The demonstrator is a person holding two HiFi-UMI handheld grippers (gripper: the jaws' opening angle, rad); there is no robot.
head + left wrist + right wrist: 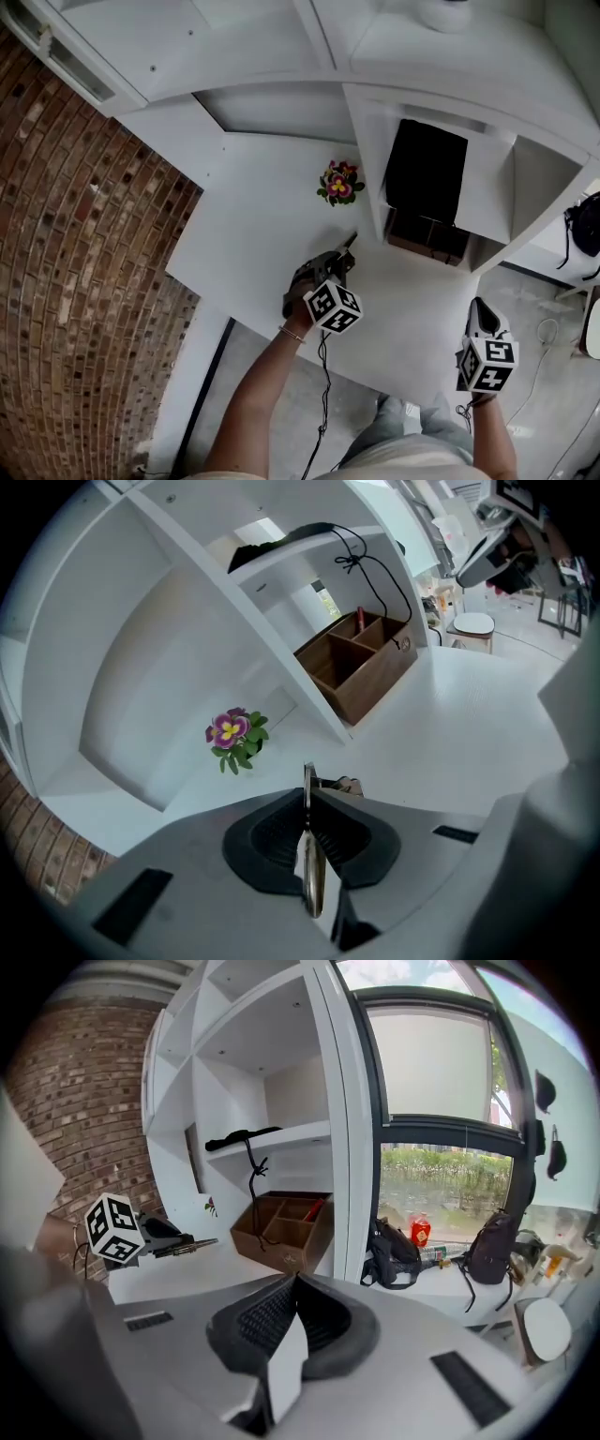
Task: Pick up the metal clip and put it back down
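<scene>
The metal clip (pixel 310 864) is seen clamped edge-on between the dark pads of the left gripper (pixel 307 803), whose jaws are closed tight on its thin strip. In the head view, the left gripper (pixel 342 255) is held over the middle of the white desk (pixel 253 216), and the clip (pixel 351 240) is shown sticking out past the jaw tips toward the white shelf unit (pixel 370 159). Whether the clip's tip touches the desk cannot be told.

The right gripper (pixel 480 309) is held well apart from the left, off the desk's near right corner. In the right gripper view, the jaws of the right gripper (pixel 293 1283) are seen brought together with nothing between them. From there the left gripper's marker cube (pixel 114 1227) is seen at the left, with the clip (pixel 192 1245) pointing toward the wooden box (pixel 281 1227).

A small purple and yellow flower (pixel 339 182) is set on the desk beyond the left gripper, near the shelf unit's side wall. The wooden box (pixel 427 234), divided into compartments, is placed in the lower opening of the shelf unit, beneath a black object (pixel 427 169). A brick wall (pixel 75 234) is seen at the left of the desk.
</scene>
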